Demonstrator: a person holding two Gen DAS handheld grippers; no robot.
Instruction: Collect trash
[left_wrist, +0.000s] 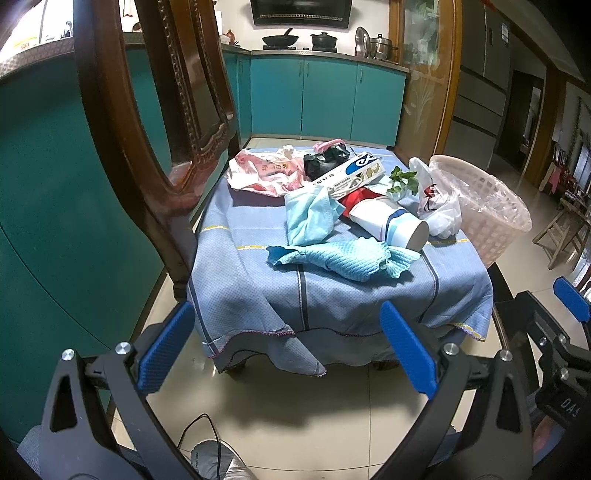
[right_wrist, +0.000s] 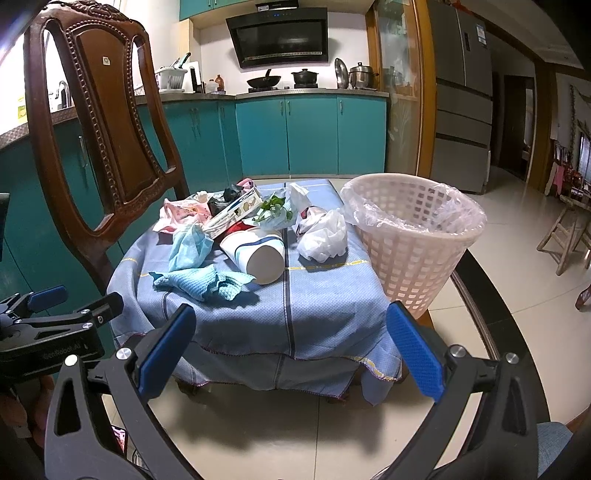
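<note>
Both hand-held grippers (left_wrist: 286, 349) (right_wrist: 291, 350) agape, trash (right_wrist: 255, 236) well beyond.

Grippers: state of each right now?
Left gripper: jaws open, holding nothing.
Right gripper: jaws open, holding nothing.

Both wrist views low, facing the cloth-covered table (left_wrist: 258, 295) from nearby, sharing its clutter, left view further left.
</note>
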